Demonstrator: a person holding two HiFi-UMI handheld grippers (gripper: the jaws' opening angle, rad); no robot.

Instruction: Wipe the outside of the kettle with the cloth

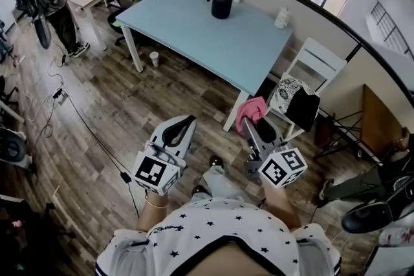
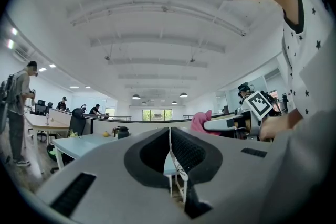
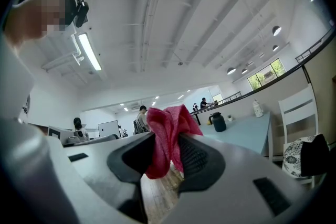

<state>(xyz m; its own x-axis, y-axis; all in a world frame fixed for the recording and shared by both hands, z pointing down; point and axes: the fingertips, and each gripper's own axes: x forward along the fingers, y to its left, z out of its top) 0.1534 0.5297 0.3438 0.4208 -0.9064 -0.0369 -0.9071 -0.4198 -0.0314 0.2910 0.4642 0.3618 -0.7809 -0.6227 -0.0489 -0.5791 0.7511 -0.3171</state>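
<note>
Wood floor (image 1: 129,113) lay between you and the table (image 1: 213,35), the kettle (image 1: 221,3) standing on its far side. Your right gripper (image 1: 250,125) pinched the cloth (image 1: 251,109); your left gripper (image 1: 177,132) had its jaws pressed together, empty. Your best move was to step close before wiping.

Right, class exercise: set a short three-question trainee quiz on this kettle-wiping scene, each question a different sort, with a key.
1. True or false: the left gripper is shut on nothing.
2. The black kettle stands on: A) the floor, B) the light-blue table, C) the white chair.
3. What does the right gripper hold?
Key: 1 true; 2 B; 3 the pink cloth.
</note>
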